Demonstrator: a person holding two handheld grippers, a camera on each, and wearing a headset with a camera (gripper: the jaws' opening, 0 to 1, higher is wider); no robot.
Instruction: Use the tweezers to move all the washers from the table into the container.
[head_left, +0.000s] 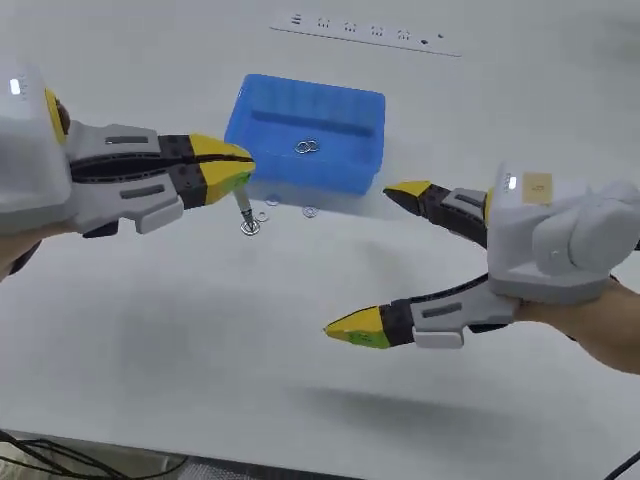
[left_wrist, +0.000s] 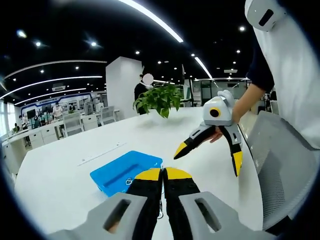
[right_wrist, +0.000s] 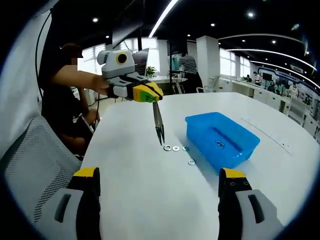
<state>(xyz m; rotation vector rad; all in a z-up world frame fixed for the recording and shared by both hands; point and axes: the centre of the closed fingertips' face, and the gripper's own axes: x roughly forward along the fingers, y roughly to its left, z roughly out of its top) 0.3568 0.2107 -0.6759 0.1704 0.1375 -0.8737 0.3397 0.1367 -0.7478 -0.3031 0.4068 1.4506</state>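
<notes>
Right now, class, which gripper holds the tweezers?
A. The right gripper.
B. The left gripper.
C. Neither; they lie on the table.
B: the left gripper is shut on the tweezers, while the right gripper stands open and empty.

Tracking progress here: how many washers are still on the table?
4 washers. One at the tweezers' tip, two in a line from it toward the container, one apart beside its wall. None seems hidden; two more lie inside.
</notes>
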